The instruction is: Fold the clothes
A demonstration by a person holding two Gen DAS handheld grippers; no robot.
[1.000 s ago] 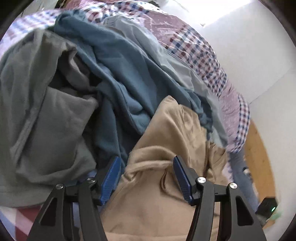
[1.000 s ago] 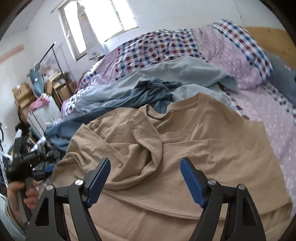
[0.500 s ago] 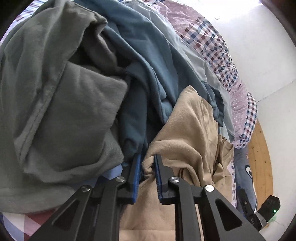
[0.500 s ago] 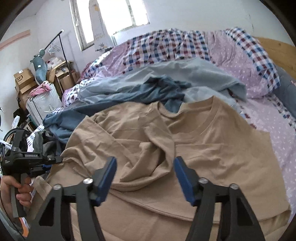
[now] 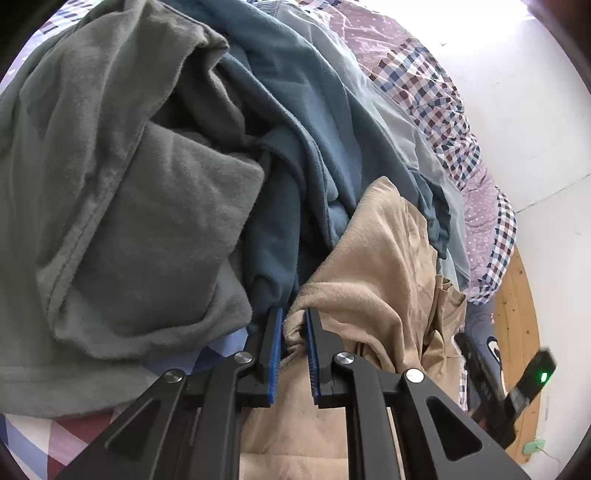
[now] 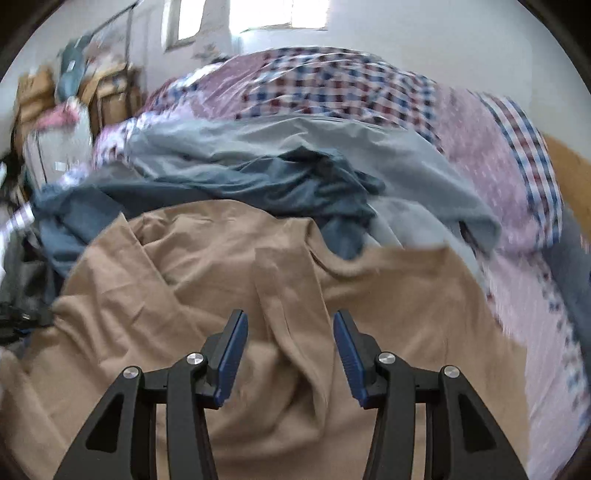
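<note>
Nearest, left claw (image 5: 294, 326) pinched narrow on a bunched fold of the tan T-shirt (image 5: 384, 266), blue pads pressing the cloth from both sides, at the shirt's left edge. Right claw (image 6: 290, 345) half wide and closing, jaws straddling a raised crease of the same tan T-shirt (image 6: 236, 266), pads not touching it. Shirt spread rumpled across the near part of the bed (image 6: 517, 295). Just left of the pinched fold, a grey-green garment (image 5: 122, 192) heaped up. Behind the shirt, a dark blue garment (image 6: 295, 181) crumpled against a pale blue-grey one (image 6: 369, 144). Farther back, a checked and dotted quilt (image 6: 332, 85) piled toward the far edge of the bed. Beyond, blurred boxes (image 6: 107, 92) under a bright window (image 6: 277, 14).
</note>
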